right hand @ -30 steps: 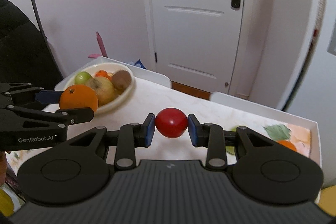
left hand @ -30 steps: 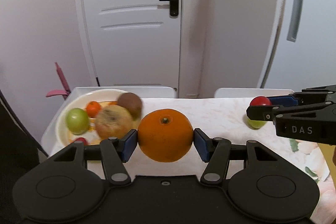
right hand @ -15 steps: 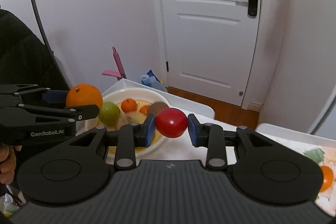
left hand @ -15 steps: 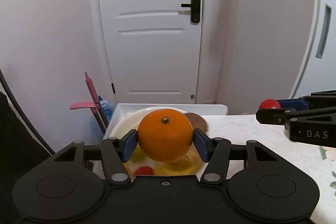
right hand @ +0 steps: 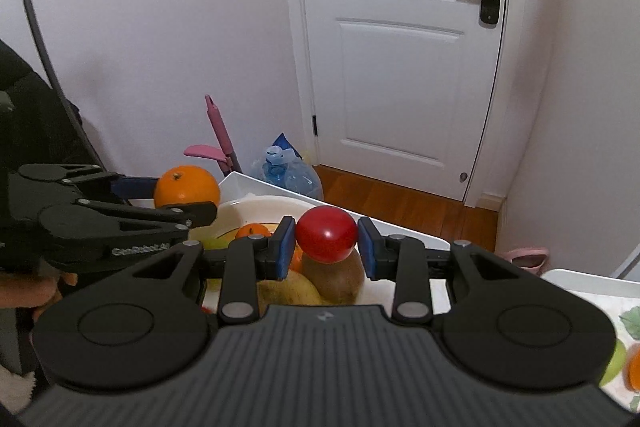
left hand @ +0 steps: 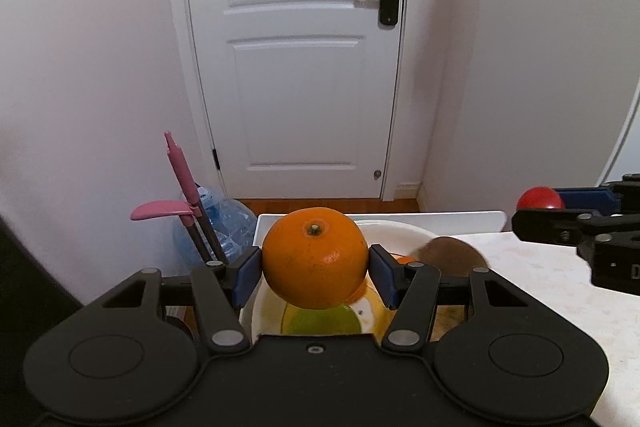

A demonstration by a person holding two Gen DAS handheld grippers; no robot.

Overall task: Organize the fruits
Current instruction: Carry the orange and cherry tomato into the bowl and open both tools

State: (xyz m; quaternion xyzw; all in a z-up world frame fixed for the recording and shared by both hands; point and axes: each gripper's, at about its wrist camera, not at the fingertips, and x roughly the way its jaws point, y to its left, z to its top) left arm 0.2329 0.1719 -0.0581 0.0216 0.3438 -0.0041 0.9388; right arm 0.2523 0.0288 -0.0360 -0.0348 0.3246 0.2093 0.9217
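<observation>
Orange orange point(left hand: 315, 257), red tomato point(right hand: 326, 234)

both grippers are advancing over the bowl point(right hand: 256, 205): the left gripper point(left hand: 315, 269) is carrying the orange point(left hand: 315, 257), the right gripper point(right hand: 326, 247) the red fruit point(right hand: 326, 234).

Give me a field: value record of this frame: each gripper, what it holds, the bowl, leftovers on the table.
left gripper: shut on orange, above the near left side of the bowl
right gripper: shut on red fruit, above the bowl
bowl: white, holds a brown kiwi, a yellowish pear-like fruit, a small orange fruit, a green fruit
table: green and orange fruit at the right edge of the right wrist view, partly cut off
</observation>
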